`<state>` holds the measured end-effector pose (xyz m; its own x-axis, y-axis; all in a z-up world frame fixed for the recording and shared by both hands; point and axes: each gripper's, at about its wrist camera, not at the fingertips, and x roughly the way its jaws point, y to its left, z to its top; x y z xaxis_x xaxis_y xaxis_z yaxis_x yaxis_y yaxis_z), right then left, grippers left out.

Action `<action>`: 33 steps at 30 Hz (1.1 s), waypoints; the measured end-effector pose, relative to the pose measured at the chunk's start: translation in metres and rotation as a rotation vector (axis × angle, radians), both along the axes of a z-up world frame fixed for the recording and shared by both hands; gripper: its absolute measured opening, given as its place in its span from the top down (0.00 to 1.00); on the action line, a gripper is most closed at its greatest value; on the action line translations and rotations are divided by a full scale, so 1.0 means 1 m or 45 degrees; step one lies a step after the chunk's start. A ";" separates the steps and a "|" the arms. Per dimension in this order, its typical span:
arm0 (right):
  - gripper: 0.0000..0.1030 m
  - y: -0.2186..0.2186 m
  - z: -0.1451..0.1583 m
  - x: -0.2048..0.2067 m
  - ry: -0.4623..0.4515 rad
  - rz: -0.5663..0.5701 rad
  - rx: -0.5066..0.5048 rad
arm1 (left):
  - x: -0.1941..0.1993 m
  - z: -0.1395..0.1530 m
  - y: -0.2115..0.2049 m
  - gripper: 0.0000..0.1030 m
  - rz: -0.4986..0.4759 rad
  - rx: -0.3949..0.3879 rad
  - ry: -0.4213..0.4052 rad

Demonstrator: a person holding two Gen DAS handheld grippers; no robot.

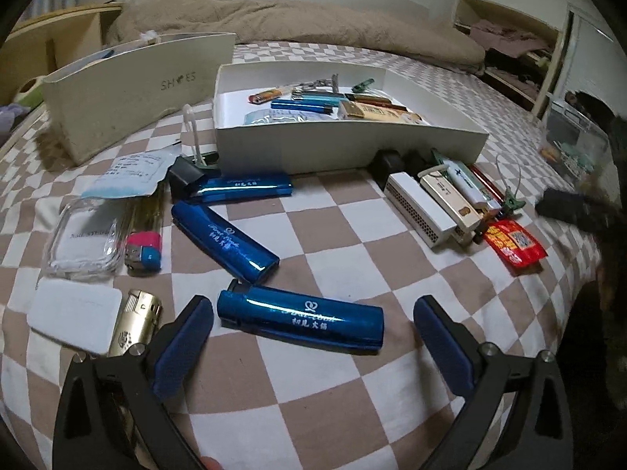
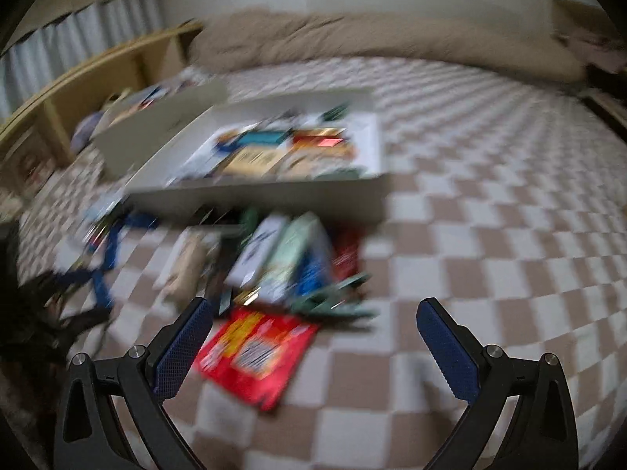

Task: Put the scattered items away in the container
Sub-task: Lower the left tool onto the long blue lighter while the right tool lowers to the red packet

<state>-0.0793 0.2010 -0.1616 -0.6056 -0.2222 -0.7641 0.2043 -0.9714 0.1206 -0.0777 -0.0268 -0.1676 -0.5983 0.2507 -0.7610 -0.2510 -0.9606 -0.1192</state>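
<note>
Blue lighter (image 1: 301, 319) flat on checked bedspread (image 1: 352, 211), between spread left gripper (image 1: 309, 327) pads, untouched. White box (image 1: 352, 145) beyond. Right gripper (image 2: 313, 329) wide too, over what seems, through blur, a red packet (image 2: 254, 356).

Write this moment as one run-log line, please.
left hand-held gripper: open over blue lighter | right hand-held gripper: open, empty | white box: partly filled

From my left wrist view: open box (image 1: 345, 145) sits mid-bed, lid (image 1: 129, 94) standing to its left. Three lighters (image 1: 301, 323) lie before it, nearest between my open fingers. A packet cluster (image 1: 443, 203) lies right, pouches (image 1: 84, 235) left.
</note>
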 end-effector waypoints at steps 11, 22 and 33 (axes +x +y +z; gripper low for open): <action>0.00 -0.048 -0.029 0.004 -0.127 -0.090 0.088 | 0.004 -0.003 0.009 0.00 0.125 -0.037 0.032; 0.08 -0.043 -0.038 0.008 -0.022 -0.125 0.152 | 0.001 -0.006 0.008 0.00 0.092 -0.054 0.041; 0.36 -0.039 -0.035 0.013 0.018 -0.067 0.144 | 0.008 -0.002 0.006 0.16 0.098 -0.036 0.081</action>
